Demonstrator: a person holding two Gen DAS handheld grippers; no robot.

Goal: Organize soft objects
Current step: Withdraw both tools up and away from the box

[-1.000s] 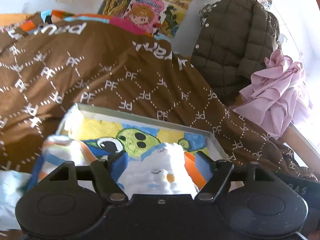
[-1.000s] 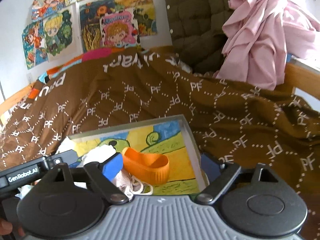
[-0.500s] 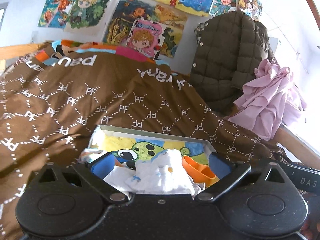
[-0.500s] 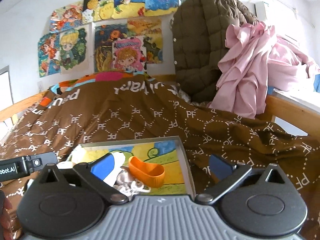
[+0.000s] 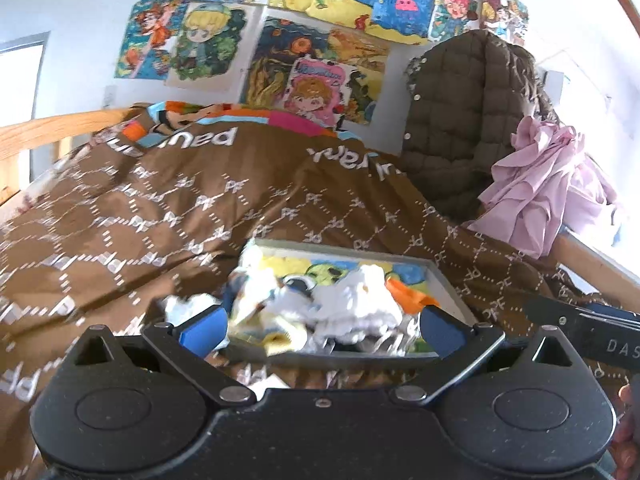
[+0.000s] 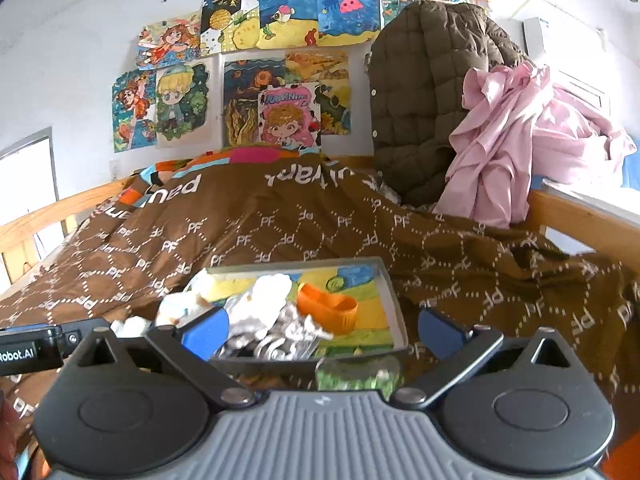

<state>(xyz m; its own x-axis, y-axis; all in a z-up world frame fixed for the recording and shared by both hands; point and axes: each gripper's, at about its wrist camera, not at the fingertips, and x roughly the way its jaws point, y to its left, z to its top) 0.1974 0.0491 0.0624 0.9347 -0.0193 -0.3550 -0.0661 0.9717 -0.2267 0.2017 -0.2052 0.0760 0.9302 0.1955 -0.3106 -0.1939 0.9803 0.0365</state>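
A shallow grey tray (image 5: 448, 284) (image 6: 390, 284) with a cartoon picture inside lies on a brown patterned bedspread (image 5: 160, 216) (image 6: 280, 220). It holds a heap of small white soft cloths (image 5: 352, 300) (image 6: 264, 304), an orange piece (image 5: 408, 292) (image 6: 328, 308) and a crumpled silvery item (image 6: 288, 336). A few white cloths (image 6: 176, 304) spill over the tray's left edge. My left gripper (image 5: 322, 330) is open, short of the tray, with nothing between its blue pads. My right gripper (image 6: 324, 332) is open too, holding nothing.
A brown quilted jacket (image 5: 464, 120) (image 6: 432, 100) and a pink garment (image 5: 548, 188) (image 6: 520, 140) hang at the bed's right end. Wooden bed rails (image 5: 48, 128) (image 6: 580, 220) run along both sides. Drawings cover the wall (image 6: 60, 60). A greenish thing (image 6: 356, 374) lies before the tray.
Both grippers have drawn back from the tray and risen slightly, so it looks smaller and farther away. Their jaws have spread wider, and the white cloth lies loose in the tray.
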